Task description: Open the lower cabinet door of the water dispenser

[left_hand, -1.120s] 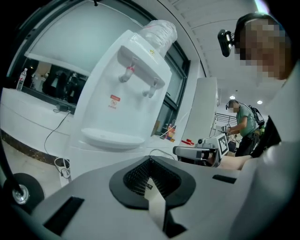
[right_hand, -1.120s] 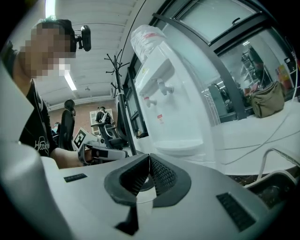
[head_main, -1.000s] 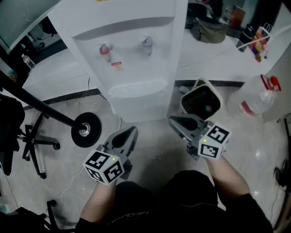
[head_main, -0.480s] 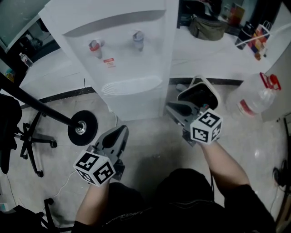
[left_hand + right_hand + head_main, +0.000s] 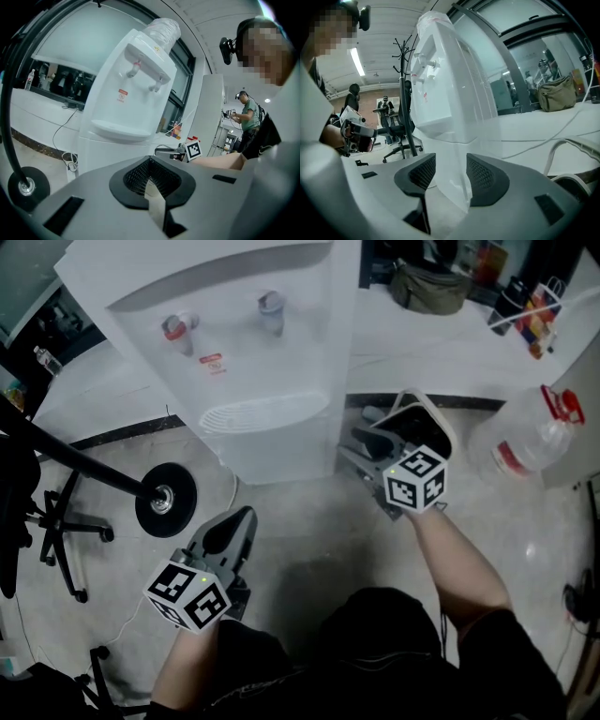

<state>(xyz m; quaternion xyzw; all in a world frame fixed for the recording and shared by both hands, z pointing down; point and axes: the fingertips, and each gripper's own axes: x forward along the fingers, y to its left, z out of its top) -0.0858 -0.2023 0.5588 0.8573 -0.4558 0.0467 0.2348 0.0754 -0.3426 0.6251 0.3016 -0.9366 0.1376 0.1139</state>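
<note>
The white water dispenser stands ahead, with two taps and a drip tray above its lower cabinet door. My right gripper is low beside the cabinet's right front corner, pointing at it. Its jaws are opening, and in the right gripper view the cabinet's lower corner shows in the gap without the pads pressing on it. My left gripper hangs back over the floor, shut and empty; its pads meet in the left gripper view, where the dispenser rises beyond.
A black round stand base with a slanting pole sits left of the dispenser. A white bin stands just behind my right gripper, with a large water jug further right. An office chair is at far left.
My right gripper has moved forward and down toward the cabinet's right corner, and its jaws have parted from shut. The left gripper has stayed about where it was.
</note>
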